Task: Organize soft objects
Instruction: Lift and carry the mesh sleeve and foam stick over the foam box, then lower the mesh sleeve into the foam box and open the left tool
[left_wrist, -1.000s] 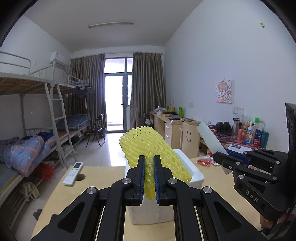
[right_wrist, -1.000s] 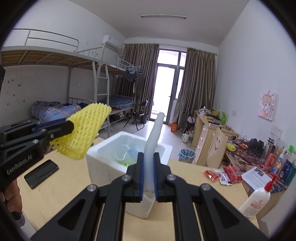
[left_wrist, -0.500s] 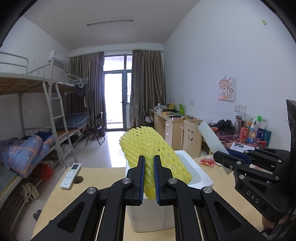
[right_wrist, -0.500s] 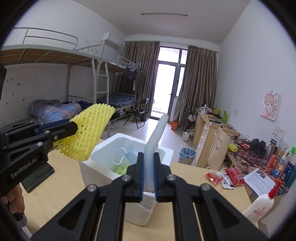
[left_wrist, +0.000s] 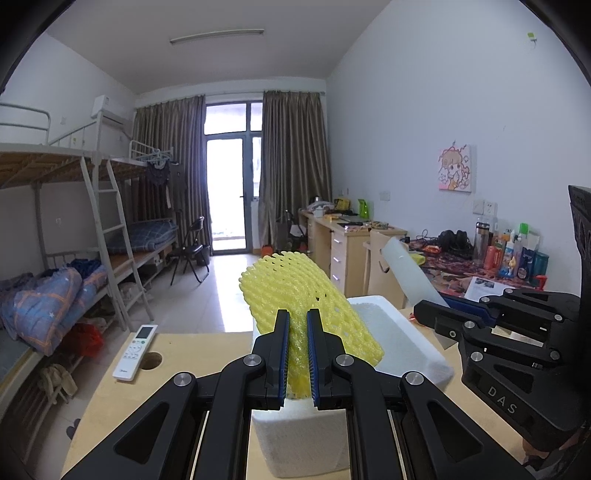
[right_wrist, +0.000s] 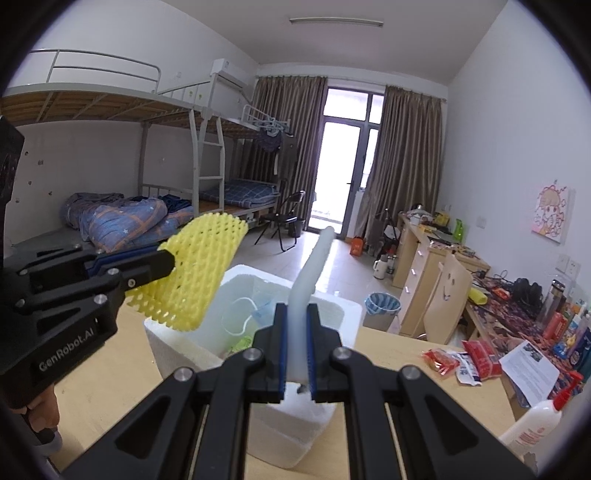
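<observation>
My left gripper (left_wrist: 295, 354) is shut on a yellow foam net sleeve (left_wrist: 295, 295) and holds it above the near left rim of a white foam box (left_wrist: 402, 347). In the right wrist view the sleeve (right_wrist: 199, 273) hangs over the box's (right_wrist: 340, 310) left edge. My right gripper (right_wrist: 295, 350) is shut on a white foam sheet (right_wrist: 310, 269) that stands up over the box. The sheet (left_wrist: 406, 273) and right gripper (left_wrist: 443, 317) show at the right in the left wrist view. Inside the box lie a face mask (right_wrist: 258, 310) and something green (right_wrist: 240, 343).
The box stands on a light wooden table (right_wrist: 391, 373). A white remote (left_wrist: 135, 347) lies at the table's left beside a cable hole (left_wrist: 151, 361). Red snack packets (right_wrist: 461, 360), a paper (right_wrist: 528, 365) and a white pump bottle (right_wrist: 535, 421) lie at the right.
Both grippers have come closer to the box and a little lower over it, each still holding its piece. The box interior shows more in the right wrist view.
</observation>
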